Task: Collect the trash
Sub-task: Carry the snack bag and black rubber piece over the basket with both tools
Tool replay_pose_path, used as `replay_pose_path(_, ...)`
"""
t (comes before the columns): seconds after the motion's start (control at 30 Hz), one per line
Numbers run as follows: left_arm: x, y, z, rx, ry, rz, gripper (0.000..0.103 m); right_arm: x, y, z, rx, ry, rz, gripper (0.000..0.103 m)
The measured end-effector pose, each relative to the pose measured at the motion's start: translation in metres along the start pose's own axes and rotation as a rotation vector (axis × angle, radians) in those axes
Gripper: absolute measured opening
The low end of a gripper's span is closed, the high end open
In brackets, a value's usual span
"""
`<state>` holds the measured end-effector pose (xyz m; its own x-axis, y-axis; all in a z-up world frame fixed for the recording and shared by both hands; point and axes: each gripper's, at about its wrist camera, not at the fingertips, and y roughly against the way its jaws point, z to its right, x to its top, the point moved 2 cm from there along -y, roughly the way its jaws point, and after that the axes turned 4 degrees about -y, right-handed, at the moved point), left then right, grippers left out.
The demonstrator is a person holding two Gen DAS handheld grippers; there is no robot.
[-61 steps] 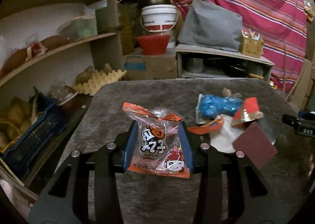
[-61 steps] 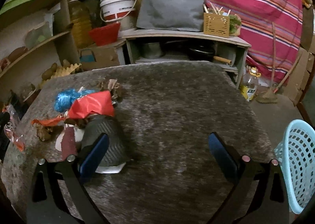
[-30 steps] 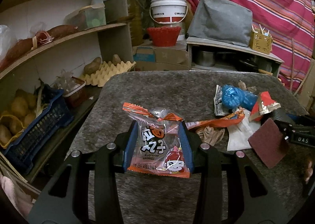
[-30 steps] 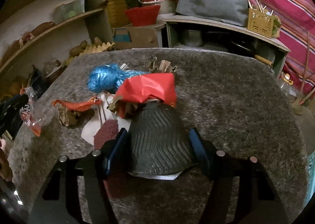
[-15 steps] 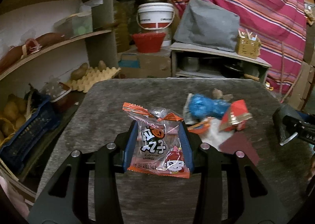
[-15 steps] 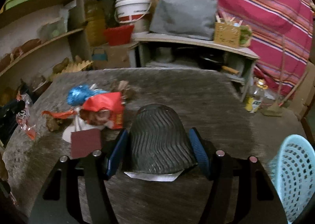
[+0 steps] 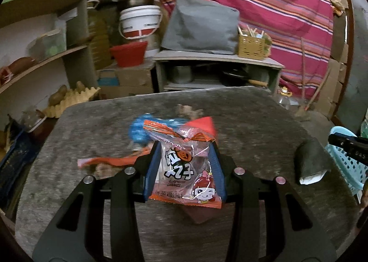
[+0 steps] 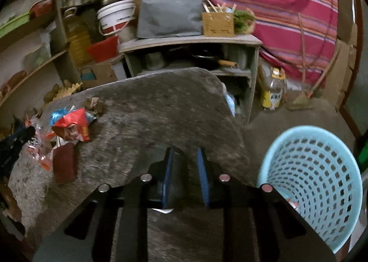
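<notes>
Your left gripper [image 7: 185,170] pinches a snack packet [image 7: 186,167] mid-body over the table [image 7: 253,112]: light, crinkly, slippery film. Your right gripper [image 8: 184,177] has just squeezed the soft dark wrapper [image 7: 310,160] flat beside the basket [image 8: 315,170].

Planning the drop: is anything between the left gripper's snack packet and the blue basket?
Yes. The right gripper, whose jaws have just been closing on a dark ribbed thing, sits between the packet and the basket, at the table's right edge.
</notes>
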<state>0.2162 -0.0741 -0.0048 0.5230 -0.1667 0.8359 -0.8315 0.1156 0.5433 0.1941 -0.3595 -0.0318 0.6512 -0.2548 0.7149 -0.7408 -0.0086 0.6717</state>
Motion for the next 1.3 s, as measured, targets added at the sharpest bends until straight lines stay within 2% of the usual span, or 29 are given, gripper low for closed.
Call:
replay_pose_path(0.1,0.000,-0.003,0.008,0.001,-0.012,-0.001,0.041,-0.001,-0.003,0.005,0.005,-0.022,-0.009,0.025)
replay_pose_path(0.13,-0.001,-0.005,0.007,0.007,-0.017,-0.005,0.041,0.001,-0.004,0.002,-0.009,-0.012,-0.005,0.029)
replay_pose_path(0.17,-0.002,-0.006,0.006,0.009,-0.016,-0.008,0.041,0.001,-0.003,-0.001,-0.021,-0.005,0.004,0.049)
replay_pose_path(0.2,-0.003,-0.008,0.004,0.011,-0.013,-0.013,0.041,0.003,-0.001,-0.004,-0.050,0.004,0.024,0.077)
replay_pose_path(0.23,-0.004,-0.009,0.002,0.015,-0.009,-0.020,0.041,0.003,0.000,-0.007,-0.064,0.009,0.036,0.084)
replay_pose_path(0.47,-0.002,-0.010,-0.013,0.023,0.006,-0.020,0.041,-0.001,-0.029,-0.022,-0.074,-0.013,-0.048,0.084)
replay_pose_path(0.6,-0.003,-0.011,-0.017,0.023,0.012,-0.022,0.041,-0.007,-0.045,-0.040,-0.111,0.032,-0.080,0.084)
replay_pose_path(0.63,-0.003,-0.012,-0.018,0.023,0.013,-0.024,0.041,-0.009,-0.049,-0.044,-0.128,0.050,-0.094,0.082)
replay_pose_path(0.7,-0.004,-0.012,-0.018,0.026,0.010,-0.025,0.041,-0.011,-0.051,-0.047,-0.109,0.057,-0.107,0.070)
replay_pose_path(0.73,-0.005,-0.013,-0.019,0.026,0.010,-0.027,0.041,-0.011,-0.050,-0.047,-0.111,0.055,-0.105,0.070)
replay_pose_path(1.0,-0.002,-0.009,-0.006,-0.001,0.010,-0.024,0.041,0.005,-0.008,-0.025,-0.090,0.025,0.009,0.068)
replay_pose_path(1.3,0.021,0.004,0.065,-0.081,-0.035,0.030,0.041,0.023,0.053,0.064,-0.181,-0.052,0.133,0.068)
